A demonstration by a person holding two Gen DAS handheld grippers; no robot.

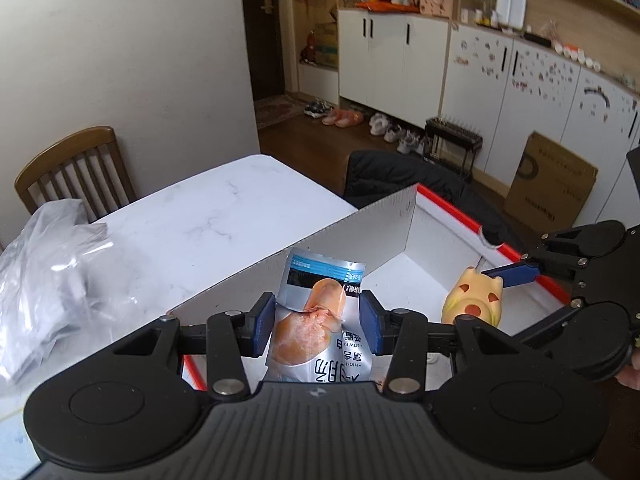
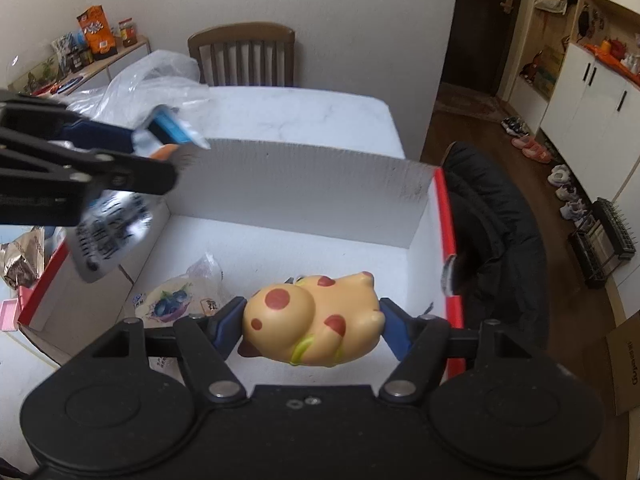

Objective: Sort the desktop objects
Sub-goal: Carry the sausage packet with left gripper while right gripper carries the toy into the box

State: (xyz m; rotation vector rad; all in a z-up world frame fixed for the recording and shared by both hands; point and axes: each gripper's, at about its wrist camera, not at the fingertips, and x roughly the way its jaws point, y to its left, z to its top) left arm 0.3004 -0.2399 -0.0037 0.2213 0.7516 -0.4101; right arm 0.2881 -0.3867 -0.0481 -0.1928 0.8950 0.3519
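Note:
My left gripper (image 1: 316, 322) is shut on a silver chicken-breast snack packet (image 1: 316, 320) and holds it above the near left part of a white cardboard box with red rims (image 1: 384, 224). My right gripper (image 2: 312, 326) is shut on a yellow squishy toy with red spots (image 2: 312, 320), held above the box's white floor (image 2: 320, 248). The toy (image 1: 474, 300) and the right gripper's fingers (image 1: 516, 274) also show in the left wrist view. The left gripper with the packet (image 2: 108, 224) shows at the left in the right wrist view. A blueberry snack bag (image 2: 176, 300) lies inside the box.
The box stands on a white marble table (image 1: 192, 224). A crumpled clear plastic bag (image 1: 48, 280) lies at the table's left. A wooden chair (image 2: 244, 56) stands at the far end. A dark jacket (image 2: 496, 216) hangs beyond the box's right side. Snack packs (image 2: 20, 264) lie left of the box.

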